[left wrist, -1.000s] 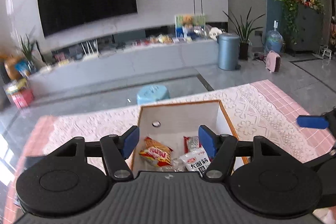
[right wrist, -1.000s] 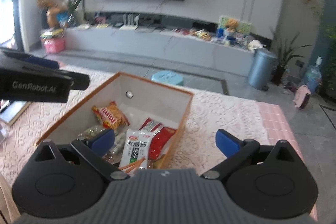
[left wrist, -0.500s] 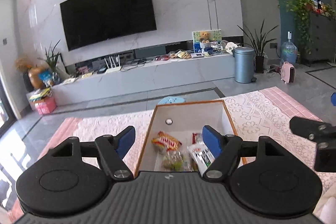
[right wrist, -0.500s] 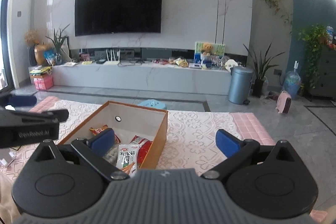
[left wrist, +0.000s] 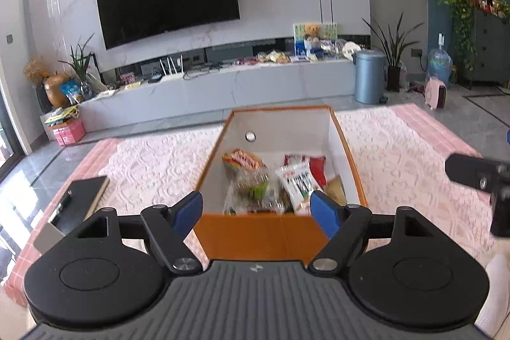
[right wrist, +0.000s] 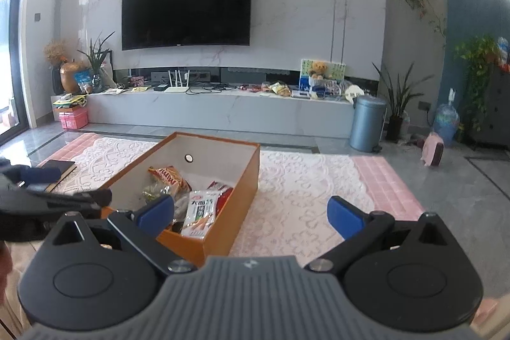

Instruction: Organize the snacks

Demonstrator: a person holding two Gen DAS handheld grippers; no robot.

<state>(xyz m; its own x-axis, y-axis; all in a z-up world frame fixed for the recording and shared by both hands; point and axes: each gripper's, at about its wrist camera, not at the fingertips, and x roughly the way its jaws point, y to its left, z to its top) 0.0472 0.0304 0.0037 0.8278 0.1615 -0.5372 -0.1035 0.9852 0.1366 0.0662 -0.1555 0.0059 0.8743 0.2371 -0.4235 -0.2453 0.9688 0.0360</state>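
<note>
The snacks [left wrist: 271, 180] lie loose in the orange box [left wrist: 255, 231], which sits on the pink lace cloth [left wrist: 153, 161]; none shows outside the box. Nearest the box's front wall, the left gripper [left wrist: 256, 209] is released and its jaws are opening, now wider than a second ago, with nothing between the pads. Both cameras now sit farther back from the box than a second ago, with its front wall in view. The right gripper [right wrist: 250, 212] hangs to the right of the box, released and empty. Judgement: a packet has probably just been dropped, and the sorting looks nearly finished. Inside the box, a white packet [right wrist: 200, 212] carries large Chinese characters, not clearly legible; a yellow-red packet [right wrist: 169, 177] bears lettering too blurred to read. Left of the box lies a dark notebook [left wrist: 86, 196]. Far behind the box hangs a television [right wrist: 186, 7].
</note>
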